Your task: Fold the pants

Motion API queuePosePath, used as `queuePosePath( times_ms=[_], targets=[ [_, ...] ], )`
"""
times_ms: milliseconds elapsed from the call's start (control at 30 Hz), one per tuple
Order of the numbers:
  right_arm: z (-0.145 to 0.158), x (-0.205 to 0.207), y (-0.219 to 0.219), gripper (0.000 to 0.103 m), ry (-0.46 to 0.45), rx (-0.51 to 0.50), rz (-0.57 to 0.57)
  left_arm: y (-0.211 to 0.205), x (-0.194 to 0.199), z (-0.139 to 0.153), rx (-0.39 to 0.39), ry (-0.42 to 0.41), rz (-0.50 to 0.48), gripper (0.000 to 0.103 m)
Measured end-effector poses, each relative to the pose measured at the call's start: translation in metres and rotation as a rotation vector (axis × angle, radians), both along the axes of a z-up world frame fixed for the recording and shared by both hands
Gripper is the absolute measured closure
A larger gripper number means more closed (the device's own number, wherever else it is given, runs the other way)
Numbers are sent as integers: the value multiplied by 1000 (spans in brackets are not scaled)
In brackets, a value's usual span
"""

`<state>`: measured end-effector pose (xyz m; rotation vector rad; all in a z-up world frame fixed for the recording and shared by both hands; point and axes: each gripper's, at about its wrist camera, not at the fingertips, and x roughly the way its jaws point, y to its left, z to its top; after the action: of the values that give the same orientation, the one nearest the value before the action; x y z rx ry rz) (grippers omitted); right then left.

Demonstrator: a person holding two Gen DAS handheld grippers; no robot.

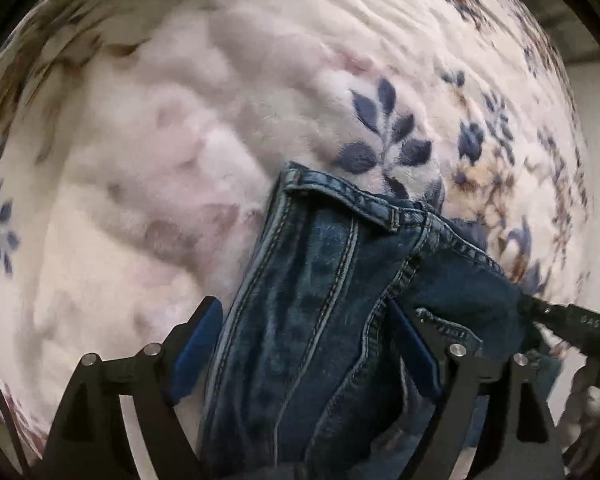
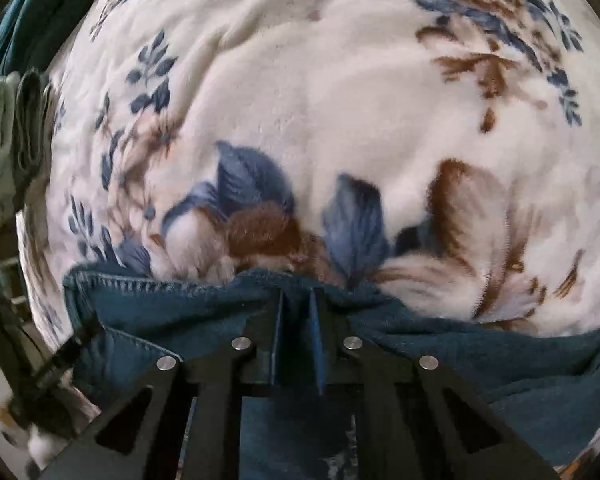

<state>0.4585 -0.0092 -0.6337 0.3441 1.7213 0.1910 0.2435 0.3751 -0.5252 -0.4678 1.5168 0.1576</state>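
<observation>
**Denim pinched at one end, straddled at the other**

The jeans point(image 1: 320, 300) lie on a plush floral blanket point(image 1: 160, 160); neither view shows an edge or corner of whatever the blanket covers, so their place on it cannot be given more exactly. The left gripper point(image 1: 304, 320) points down over a leg with its fingers spread wide on either side of the cloth. Whether the pads touch it is unclear, and they do not look to be squeezing.

The right gripper point(image 2: 298, 312) has its fingers drawn nearly together on a fold along the hem-stitched edge of the jeans point(image 2: 172, 312), with dark cloth bunched between the pads.

Judging by the thick double-stitched seams and the rumples, this is fairly heavy, limp denim. It should drape and sag when lifted, resist slipping from rubbery pads, and stand rough handling. Seams, hems and the waistband are likely the best holds, since the layers there are thick and will not pull out of the pads. Gripping one layer risks leaving the under layer behind.

No containers are in view.
</observation>
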Motion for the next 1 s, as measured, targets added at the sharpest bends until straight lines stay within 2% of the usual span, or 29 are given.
queuePosePath(
  times_ms=[67, 133, 200, 233, 333, 367, 433, 533, 600, 733, 867, 1000],
  targets=[
    [11, -2, 1, 85, 11, 36, -11, 8, -17, 18, -41, -34, 57, 21],
    [32, -8, -3, 71, -9, 65, 1, 19, -50, 36, -149, -83, 179, 21],
    [45, -20, -11, 30, -28, 82, -2, 24, -82, 40, -232, -92, 280, 21],
    [54, -30, -18, 25, -45, 96, -13, 23, -94, 38, -261, -90, 324, 21],
    [69, -52, -32, 21, -52, 88, -45, 16, -123, 12, -407, -77, 476, 21],
    [72, -63, -40, 15, -62, 73, -67, 10, -126, 4, -452, -79, 523, 21],
    [78, -82, -59, 14, -78, 59, -116, 5, -133, -4, -516, -105, 577, 21],
    [76, -100, -87, 14, -58, 58, -187, 2, -130, -4, -588, -205, 613, 21],
    [62, -107, -93, 14, -43, 28, -207, -2, -117, -13, -549, -221, 602, 20],
    [42, -119, -123, 14, 1, -21, -266, -1, -115, -37, -569, -206, 662, 21],
    [36, -125, -145, 14, 9, -37, -313, -4, -117, -35, -568, -217, 698, 21],
    [32, -128, -158, 14, 19, -23, -337, -5, -115, -32, -526, -222, 705, 22]
  ],
)
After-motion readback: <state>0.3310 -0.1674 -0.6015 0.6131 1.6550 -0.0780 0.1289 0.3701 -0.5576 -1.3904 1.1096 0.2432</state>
